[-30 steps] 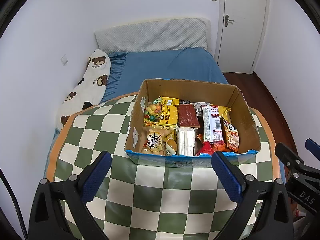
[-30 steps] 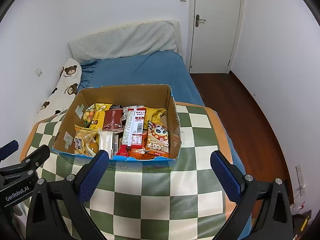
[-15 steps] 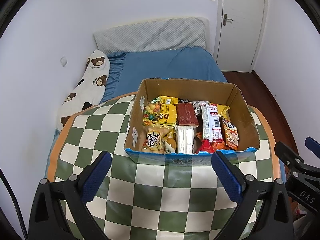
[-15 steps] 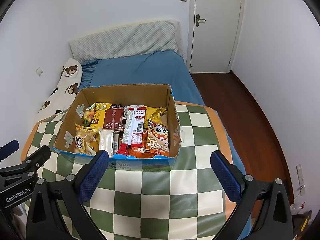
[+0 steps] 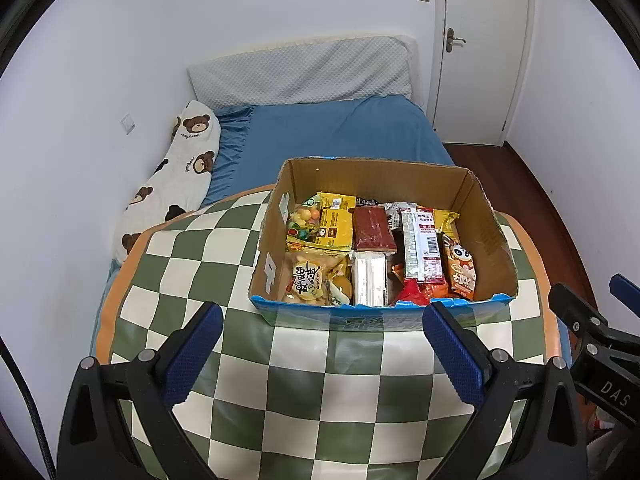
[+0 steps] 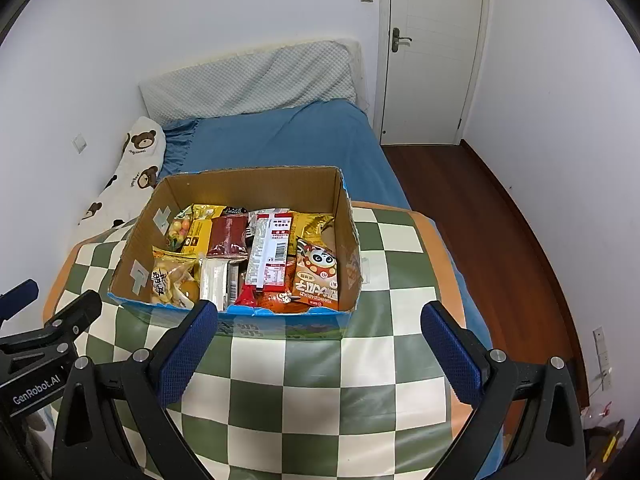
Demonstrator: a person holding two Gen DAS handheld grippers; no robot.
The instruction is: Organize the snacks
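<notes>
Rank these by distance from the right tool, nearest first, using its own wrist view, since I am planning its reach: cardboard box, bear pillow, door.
1. cardboard box, on the table just ahead of the right tool.
2. bear pillow, far left, on the bed.
3. door, back wall, right.

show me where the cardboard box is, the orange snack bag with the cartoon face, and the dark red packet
cardboard box (image 5: 376,178), left wrist view, inner face of the far wall.
orange snack bag (image 6: 318,276), right wrist view, middle of its front.
dark red packet (image 5: 373,229), left wrist view, centre of the wrapper.
</notes>
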